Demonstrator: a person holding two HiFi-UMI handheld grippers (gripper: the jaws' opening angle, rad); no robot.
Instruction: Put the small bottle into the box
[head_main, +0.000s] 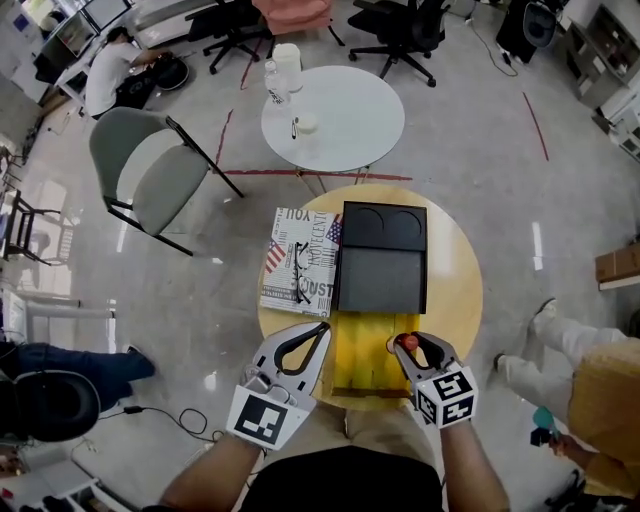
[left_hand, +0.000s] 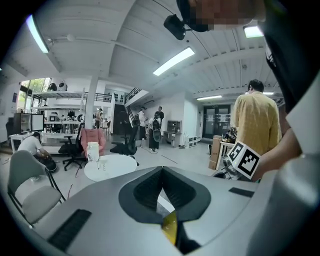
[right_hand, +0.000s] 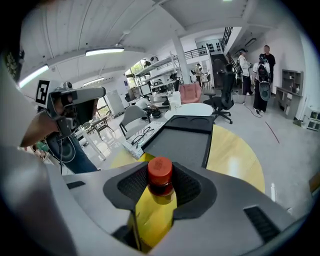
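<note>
The small bottle (head_main: 408, 342) has a red cap (right_hand: 160, 171) and stands upright between the jaws of my right gripper (head_main: 410, 345), which is shut on its neck just under the cap. It hangs over the near right part of the round yellow table (head_main: 455, 270). The black box (head_main: 380, 280) lies open in the table's middle, ahead of the bottle, its lid (head_main: 383, 225) folded back with two round recesses. In the right gripper view the box (right_hand: 182, 142) lies straight beyond the bottle. My left gripper (head_main: 323, 328) hovers at the near left, its tips together and nothing between them.
A yellow slatted tray (head_main: 365, 360) lies under both grippers at the table's near edge. A magazine (head_main: 285, 265) with glasses (head_main: 302, 270) on it lies left of the box. A white round table (head_main: 335, 115), a grey chair (head_main: 150, 170) and a standing person (head_main: 590, 390) surround the table.
</note>
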